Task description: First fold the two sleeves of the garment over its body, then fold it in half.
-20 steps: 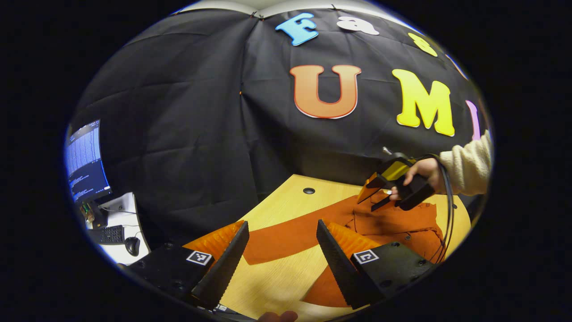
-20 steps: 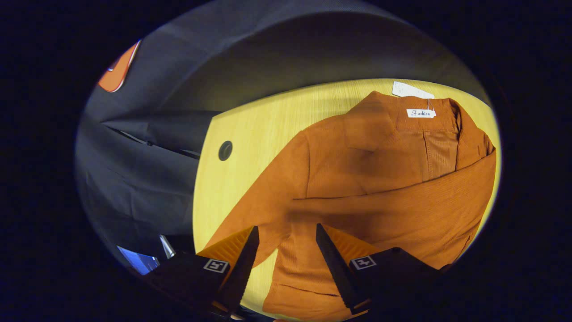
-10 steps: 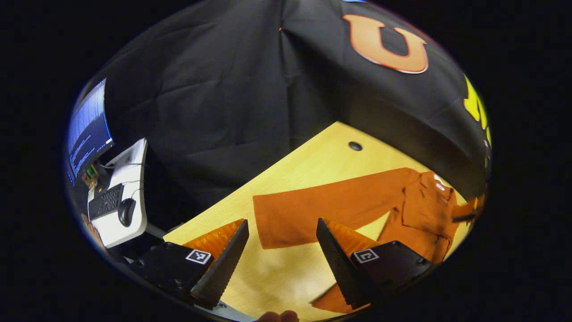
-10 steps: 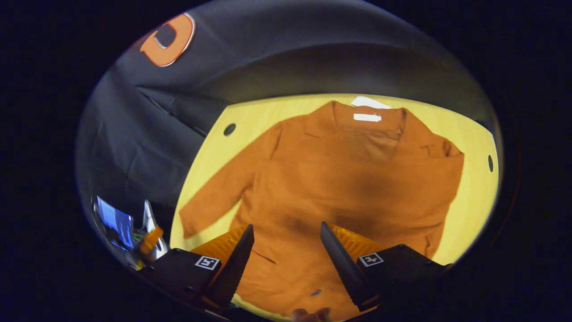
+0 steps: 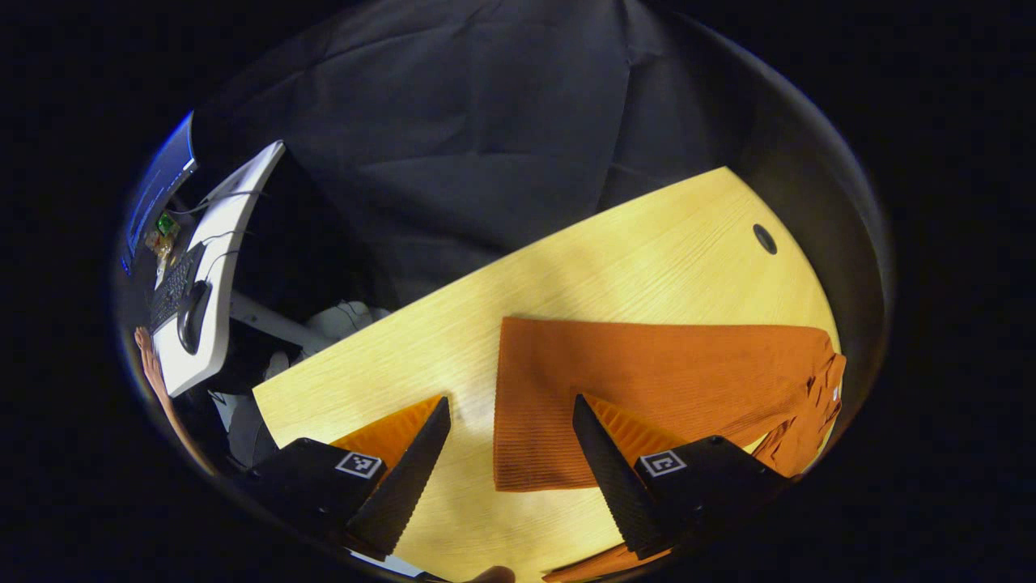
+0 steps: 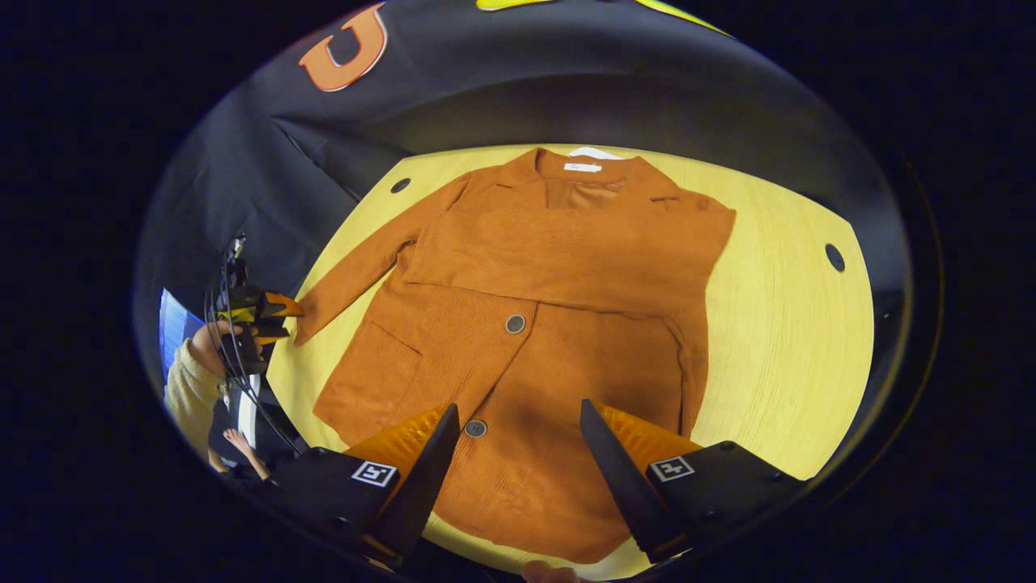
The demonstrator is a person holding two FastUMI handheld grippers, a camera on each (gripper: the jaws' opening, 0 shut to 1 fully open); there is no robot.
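Observation:
An orange coat (image 6: pixel 558 324) lies flat, front up, on the wooden table (image 6: pixel 785 324), collar at the far side. One sleeve (image 6: pixel 566 263) lies folded across the chest. The other sleeve (image 6: pixel 356 271) stretches out to the left, and its cuff (image 5: pixel 534 413) lies on the table just ahead of my left gripper (image 5: pixel 510 401), which is open and holds nothing. The left gripper (image 6: pixel 283 317), held by a hand, also appears at that cuff's end in the right gripper view. My right gripper (image 6: pixel 519 406) hovers open above the coat's hem.
The table has round cable holes (image 5: pixel 764 239) (image 6: pixel 834 257). Off its left end stands a white desk (image 5: pixel 214 267) with a keyboard, a mouse and a monitor. Bare tabletop lies to the right of the coat. Black cloth walls close off the far side.
My left gripper has swung from near the coat's body out to the stretched sleeve's cuff and tilted down. My right gripper has drawn back from the collar area toward the hem.

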